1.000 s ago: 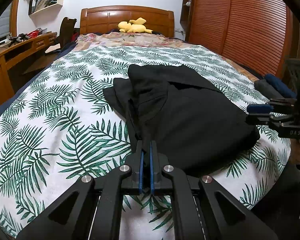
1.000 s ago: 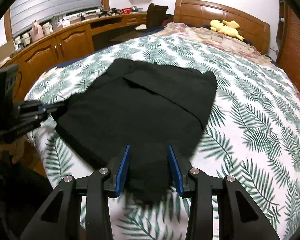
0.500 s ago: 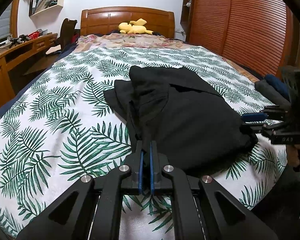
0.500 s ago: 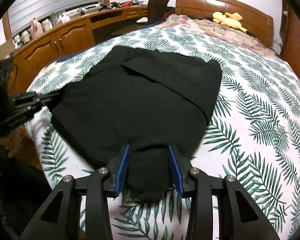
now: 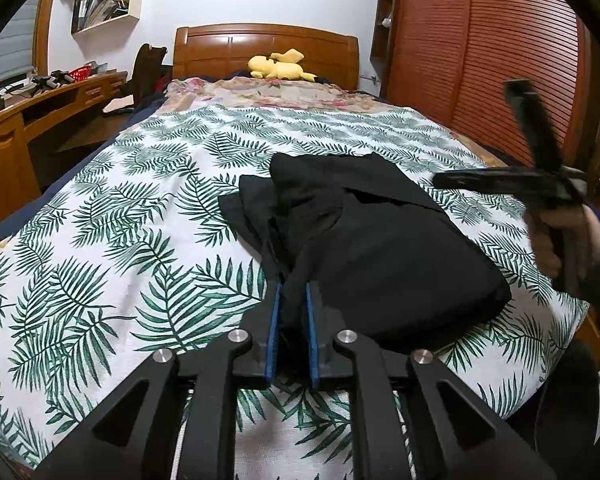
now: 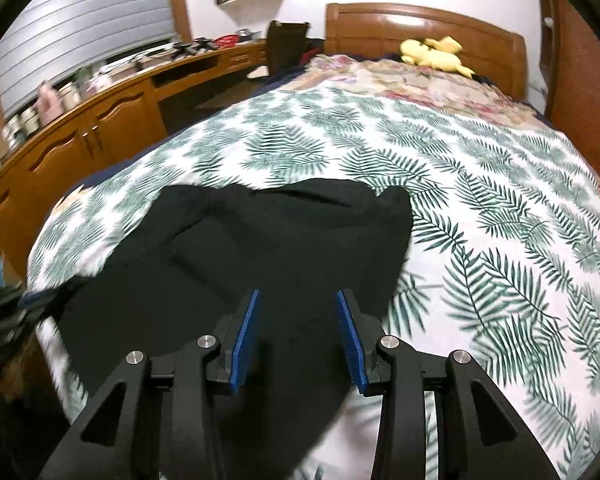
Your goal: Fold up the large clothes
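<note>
We're easing the left gripper [image 5: 292,312] open around the black garment [image 5: 380,248] edge, its bulk stretching ahead-right; the right gripper [image 6: 298,332] is hovering open, empty.

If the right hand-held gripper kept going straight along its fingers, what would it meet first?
Most likely the black garment spread on the bed. The right hand-held gripper points down at it with open jaws and nothing between them. The picture is blurred, so the gap to the cloth is unclear.

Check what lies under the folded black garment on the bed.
The folded black garment rests on the palm-leaf print bedspread. Whatever lies between its folded layers is hidden.
</note>
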Demonstrator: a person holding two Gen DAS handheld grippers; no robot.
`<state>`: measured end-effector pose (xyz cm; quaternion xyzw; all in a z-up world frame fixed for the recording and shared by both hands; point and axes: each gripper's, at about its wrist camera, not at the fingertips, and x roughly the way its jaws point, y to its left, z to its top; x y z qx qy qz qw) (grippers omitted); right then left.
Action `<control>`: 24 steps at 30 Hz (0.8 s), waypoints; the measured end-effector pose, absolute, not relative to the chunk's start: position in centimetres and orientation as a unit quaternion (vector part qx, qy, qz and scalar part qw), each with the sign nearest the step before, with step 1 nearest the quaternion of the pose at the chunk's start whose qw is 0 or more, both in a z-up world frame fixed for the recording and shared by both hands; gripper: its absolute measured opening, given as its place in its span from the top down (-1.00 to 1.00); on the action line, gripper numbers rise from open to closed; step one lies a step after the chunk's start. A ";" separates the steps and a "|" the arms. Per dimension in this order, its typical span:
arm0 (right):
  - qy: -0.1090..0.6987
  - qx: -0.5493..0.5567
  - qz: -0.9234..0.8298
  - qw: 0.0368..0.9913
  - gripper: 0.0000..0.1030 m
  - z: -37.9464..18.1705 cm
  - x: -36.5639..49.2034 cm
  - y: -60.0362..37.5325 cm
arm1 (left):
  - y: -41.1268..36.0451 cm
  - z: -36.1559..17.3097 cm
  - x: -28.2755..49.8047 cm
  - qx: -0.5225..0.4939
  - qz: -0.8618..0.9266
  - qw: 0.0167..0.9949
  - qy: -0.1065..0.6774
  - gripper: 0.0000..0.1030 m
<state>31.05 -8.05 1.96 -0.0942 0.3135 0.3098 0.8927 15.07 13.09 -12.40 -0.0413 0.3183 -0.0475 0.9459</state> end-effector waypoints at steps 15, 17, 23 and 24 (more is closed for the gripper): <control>0.365 -0.092 0.246 0.893 -0.50 -0.4 40.4 -4.5 | 14.8 -12.0 14.9 -0.060 -0.038 0.951 0.302 0.25; 0.376 -0.075 0.250 0.889 -0.65 -0.8 41.4 -4.8 | 14.7 -11.9 14.8 -0.061 -0.038 0.951 0.300 0.25; 0.438 0.001 0.281 0.854 -0.71 -2.4 44.7 -5.8 | 14.7 -11.7 14.8 -0.063 -0.034 0.953 0.294 0.25; 0.444 0.008 0.288 0.848 -0.71 -2.6 45.1 -5.9 | 14.8 -11.6 14.8 -0.065 -0.033 0.953 0.294 0.25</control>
